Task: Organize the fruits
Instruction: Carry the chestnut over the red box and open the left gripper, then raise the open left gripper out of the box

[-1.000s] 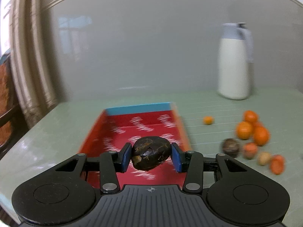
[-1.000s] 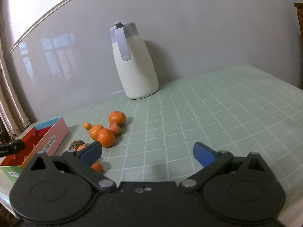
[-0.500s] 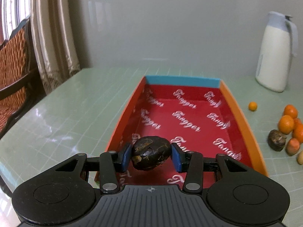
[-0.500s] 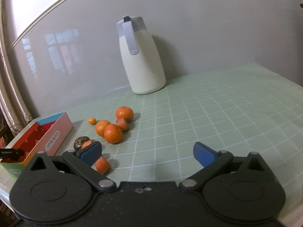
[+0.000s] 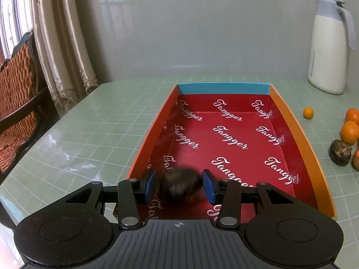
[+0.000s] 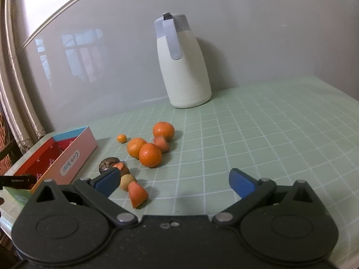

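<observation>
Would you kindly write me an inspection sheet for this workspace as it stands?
Surface: green gridded table, nothing spilled.
Job's things: red box with a blurred dark fruit over its near end; oranges, second dark fruit and orange cone pieces loose on the table.
Clutter: white jug by the wall.
Grippers: left gripper pads seem just clear of the dark fruit; right gripper open, empty.
Cables: nothing seen.
Surroundings: curtain, chair.

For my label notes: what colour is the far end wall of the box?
Light blue end wall, clearest in the left wrist view.
</observation>
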